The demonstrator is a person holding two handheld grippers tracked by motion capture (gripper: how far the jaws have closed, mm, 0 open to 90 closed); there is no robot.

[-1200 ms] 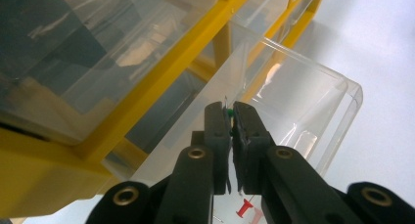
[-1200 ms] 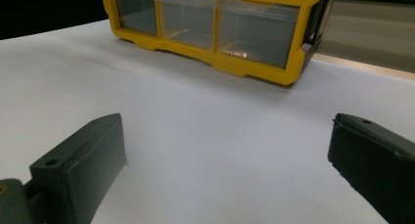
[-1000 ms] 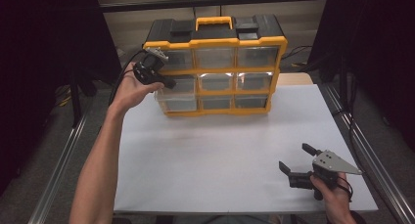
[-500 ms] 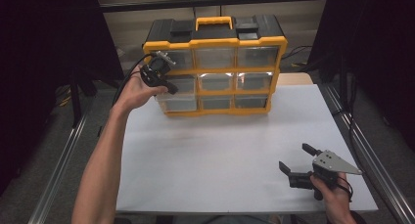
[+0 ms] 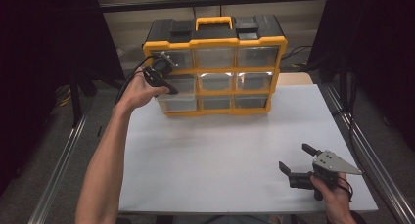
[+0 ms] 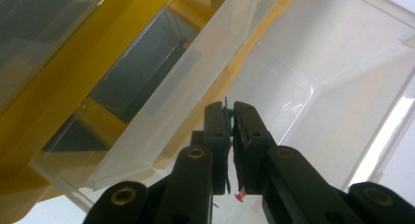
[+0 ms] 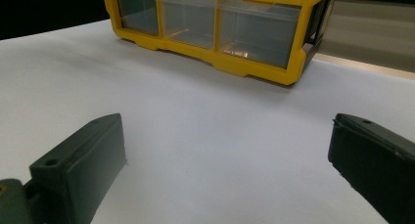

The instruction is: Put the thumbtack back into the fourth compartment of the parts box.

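small green item (image 6: 227,112) | pinched between left gripper (image 6: 229,117) jaws | over clear drawer (image 6: 313,87)

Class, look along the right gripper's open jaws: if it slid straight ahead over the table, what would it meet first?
Probably the yellow drawer organizer, around its bottom row of clear drawers. Before that, the right gripper has just bare white table ahead.

light: bright on white desk (image 5: 220,150), dark surround | glare: on clear drawers (image 5: 252,79) | blur: soft, overexposed up close in left gripper view
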